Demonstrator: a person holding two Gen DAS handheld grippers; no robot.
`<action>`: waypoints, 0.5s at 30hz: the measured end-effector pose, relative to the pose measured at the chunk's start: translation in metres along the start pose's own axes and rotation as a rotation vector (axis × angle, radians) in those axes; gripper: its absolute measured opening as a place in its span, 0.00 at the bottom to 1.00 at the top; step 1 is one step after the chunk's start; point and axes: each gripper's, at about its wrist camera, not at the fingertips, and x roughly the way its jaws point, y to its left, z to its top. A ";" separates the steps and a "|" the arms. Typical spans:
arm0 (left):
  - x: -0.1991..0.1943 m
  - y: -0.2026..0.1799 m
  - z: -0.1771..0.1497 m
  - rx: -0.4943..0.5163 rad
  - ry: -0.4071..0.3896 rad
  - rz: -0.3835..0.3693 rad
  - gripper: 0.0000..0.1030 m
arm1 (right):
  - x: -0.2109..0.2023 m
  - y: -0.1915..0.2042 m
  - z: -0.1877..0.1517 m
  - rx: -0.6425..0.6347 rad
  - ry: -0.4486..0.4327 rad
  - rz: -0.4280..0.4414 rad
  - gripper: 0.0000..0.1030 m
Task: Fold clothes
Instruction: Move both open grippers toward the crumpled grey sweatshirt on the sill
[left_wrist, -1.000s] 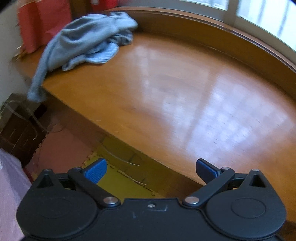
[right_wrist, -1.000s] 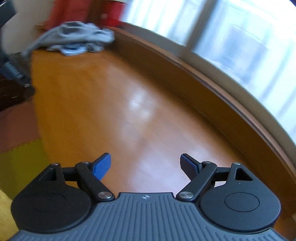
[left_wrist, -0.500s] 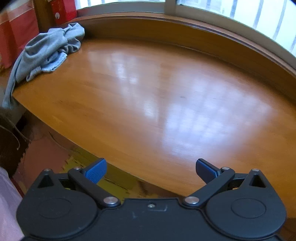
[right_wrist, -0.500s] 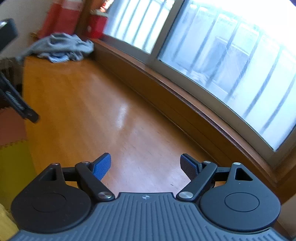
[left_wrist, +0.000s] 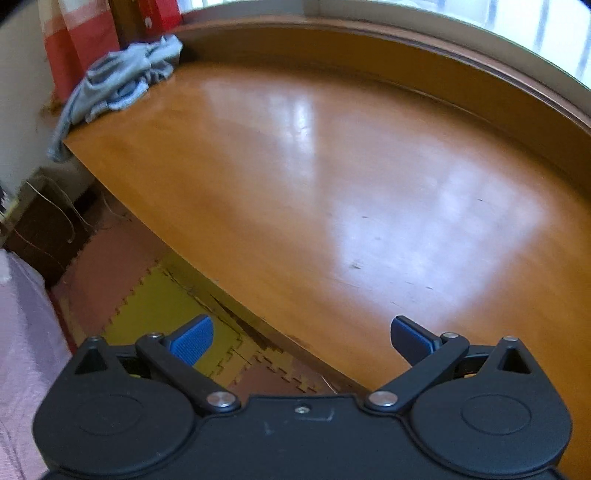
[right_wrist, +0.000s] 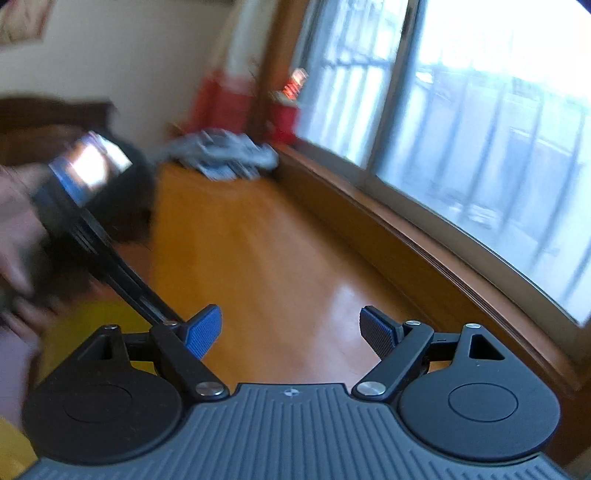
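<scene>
At the far left corner of the tabletop (left_wrist: 332, 177), against the red curtain (left_wrist: 77, 48), lies the clothes heap (left_wrist: 122, 85), grey and blue, crumpled, one end hanging over the tabletop's edge. Nothing touches it.

Change noted: a second ago the left camera had the heap closer and larger; half a second ago it swung toward the window; now it is back toward the heap, though well apart from it. The right view has tilted upward and is blurred, taking in wall, window (right_wrist: 480, 129) and the heap (right_wrist: 225, 155) at a distance.

The left hand-held gripper (left_wrist: 301, 334) stands wide and empty over the tabletop's near edge. The right hand-held gripper (right_wrist: 291, 326) is likewise wide and empty.

Judgement: folding has not begun. Both tools are repositioning; the heap must first be reached, gripped and spread on the bare wood.
</scene>
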 end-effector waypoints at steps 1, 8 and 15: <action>-0.006 -0.004 -0.002 0.002 -0.006 0.008 1.00 | -0.005 0.003 0.005 0.024 -0.020 0.039 0.86; -0.022 0.005 -0.003 -0.052 -0.021 0.061 1.00 | -0.016 0.036 0.023 0.116 -0.118 0.084 0.89; -0.027 0.040 0.008 -0.091 -0.053 0.125 1.00 | 0.007 0.061 0.042 0.147 -0.140 0.078 0.90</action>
